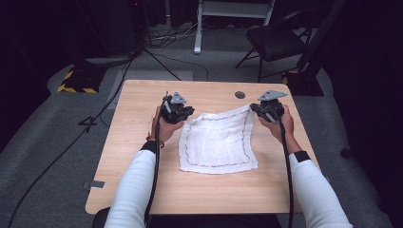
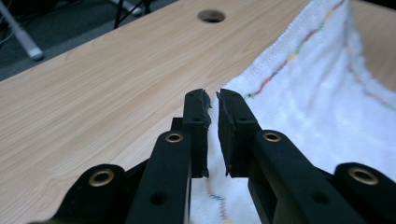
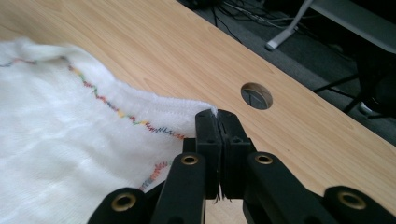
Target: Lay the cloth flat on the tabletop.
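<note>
While cloth (image 1: 217, 140) lies flat, both claws grip corners.

A white cloth (image 1: 217, 141) with a multicoloured stitched border is lying spread on the table (image 1: 138, 123), its two far corners lifting off the surface.

A black chair (image 1: 274, 42) stands beyond the table's (image 1: 142, 142) two o'clock corner, a yellow-black striped block (image 1: 77, 81) at ten o'clock, and cables (image 1: 166, 35) at twelve.
</note>
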